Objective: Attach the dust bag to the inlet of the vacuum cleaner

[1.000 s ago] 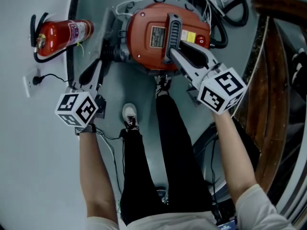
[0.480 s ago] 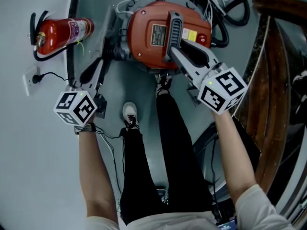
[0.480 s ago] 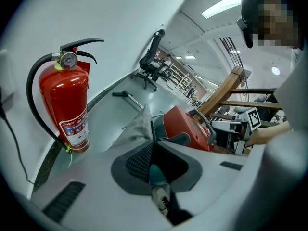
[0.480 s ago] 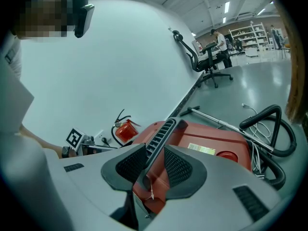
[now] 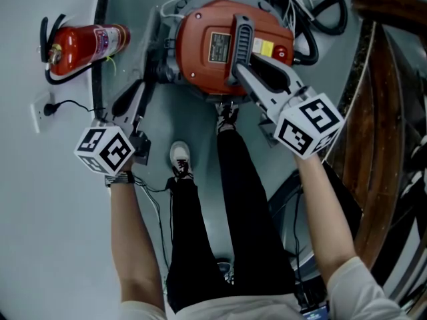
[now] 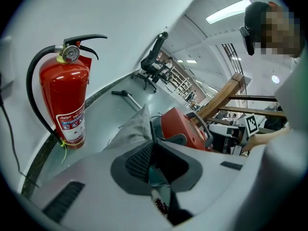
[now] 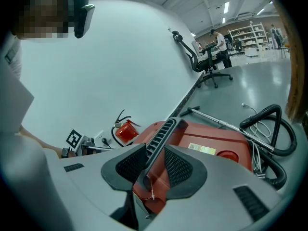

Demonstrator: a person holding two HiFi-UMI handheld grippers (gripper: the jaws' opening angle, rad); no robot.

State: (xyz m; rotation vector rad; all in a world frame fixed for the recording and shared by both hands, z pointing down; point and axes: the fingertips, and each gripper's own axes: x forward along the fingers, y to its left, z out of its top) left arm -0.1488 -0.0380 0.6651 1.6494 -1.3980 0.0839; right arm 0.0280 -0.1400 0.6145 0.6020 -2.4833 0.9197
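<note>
The red vacuum cleaner (image 5: 213,52) lies on the grey floor ahead of the person's feet, with a black ribbed handle (image 5: 241,42) across its top. My right gripper (image 5: 243,75) is shut on that handle (image 7: 161,134), with the red body (image 7: 211,141) behind its jaws (image 7: 149,165). On the vacuum's left side hangs the grey dust bag (image 5: 152,42). My left gripper (image 5: 137,99) reaches to it and is shut on the bag's thin lower edge (image 6: 151,165). The bag's cloth (image 6: 136,124) rises just past the jaws, next to the red housing (image 6: 179,124).
A red fire extinguisher (image 5: 83,45) stands by the wall at the left, above a wall socket (image 5: 41,115). A black hose and cables (image 5: 313,12) coil behind the vacuum. A wooden structure (image 5: 377,112) runs along the right. The person's shoes (image 5: 180,159) are close to the vacuum.
</note>
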